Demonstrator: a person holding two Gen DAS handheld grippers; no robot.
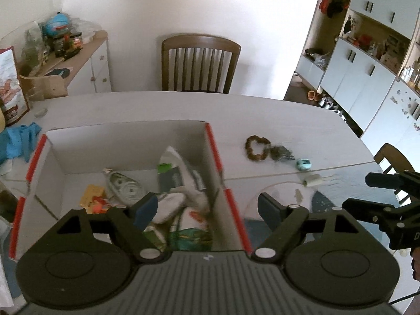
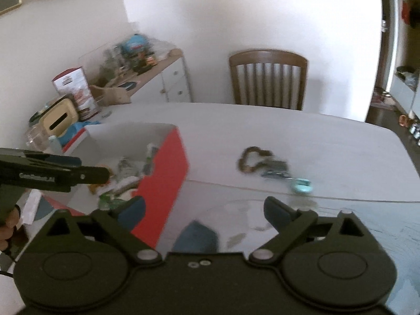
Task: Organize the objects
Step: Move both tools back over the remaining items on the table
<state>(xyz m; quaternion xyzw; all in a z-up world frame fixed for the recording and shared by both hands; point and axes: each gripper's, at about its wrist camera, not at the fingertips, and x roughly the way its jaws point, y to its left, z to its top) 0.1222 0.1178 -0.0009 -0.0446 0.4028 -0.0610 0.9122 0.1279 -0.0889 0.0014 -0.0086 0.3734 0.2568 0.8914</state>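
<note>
A white cardboard box (image 1: 126, 131) with red edges stands on the table and holds several items, among them a grey-white pouch (image 1: 174, 173) and a clear blister pack (image 1: 124, 186). My left gripper (image 1: 207, 207) hovers open over the box's right wall, nothing between its fingers. To the right of the box on the table lie a brown bead bracelet (image 1: 257, 148), a dark tangled bundle (image 1: 282, 153), a small turquoise object (image 1: 304, 164) and a small white roll (image 1: 313, 179). My right gripper (image 2: 204, 214) is open and empty, right of the box (image 2: 168, 168), short of the bracelet (image 2: 252, 158) and the turquoise object (image 2: 302, 185).
A wooden chair (image 1: 200, 64) stands at the table's far side, a second chair (image 1: 391, 157) at the right. A blue cloth (image 1: 19, 141) and packages (image 1: 9, 89) crowd the table's left end. A cluttered sideboard (image 1: 86, 57) is at the back left, white cabinets (image 1: 367, 73) at the right.
</note>
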